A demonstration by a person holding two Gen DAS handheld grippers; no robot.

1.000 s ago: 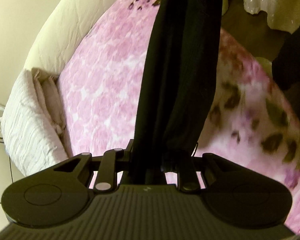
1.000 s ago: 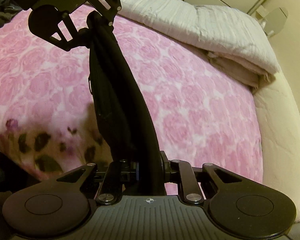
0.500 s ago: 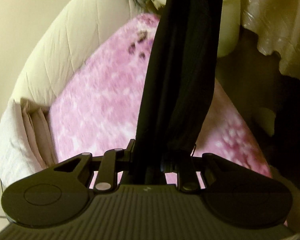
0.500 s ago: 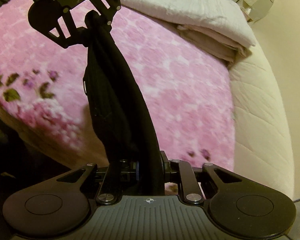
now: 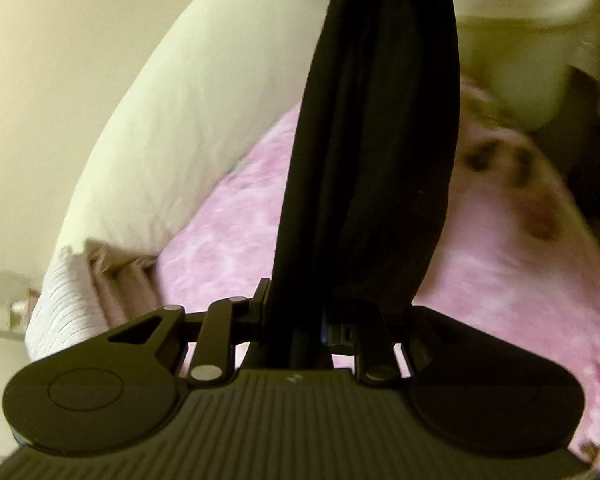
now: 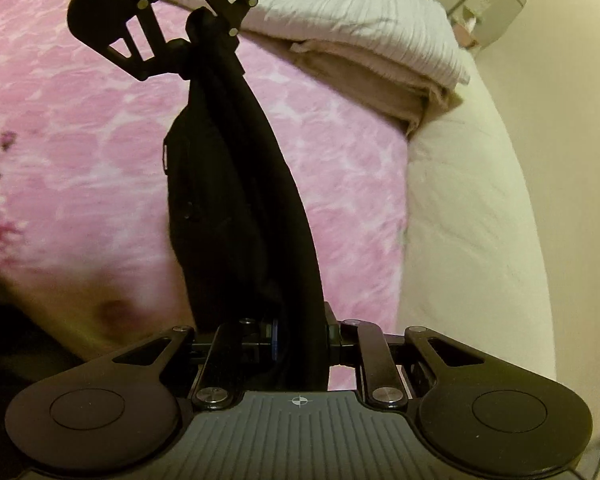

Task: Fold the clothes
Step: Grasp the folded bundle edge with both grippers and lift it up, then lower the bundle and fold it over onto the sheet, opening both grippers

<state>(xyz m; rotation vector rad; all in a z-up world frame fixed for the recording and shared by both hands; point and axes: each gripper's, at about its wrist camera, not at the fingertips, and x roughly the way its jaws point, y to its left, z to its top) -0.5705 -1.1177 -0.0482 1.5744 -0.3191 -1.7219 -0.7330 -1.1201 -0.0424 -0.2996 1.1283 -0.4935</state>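
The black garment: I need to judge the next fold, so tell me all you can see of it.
The black garment is dark, soft cloth bunched into a narrow band with lengthwise creases. It hangs stretched between the left gripper and the right gripper, both shut on its ends, above the pink floral bedspread. Its type is unclear.

**Cloth and matt plastic**

The black garment point(image 5: 376, 152) is soft, matt cloth; the pink bedspread point(image 6: 80, 152) looks plush; the white folded blanket point(image 6: 364, 20) is ribbed; the right gripper point(image 6: 300, 344) is matt black plastic with shiny metal screws
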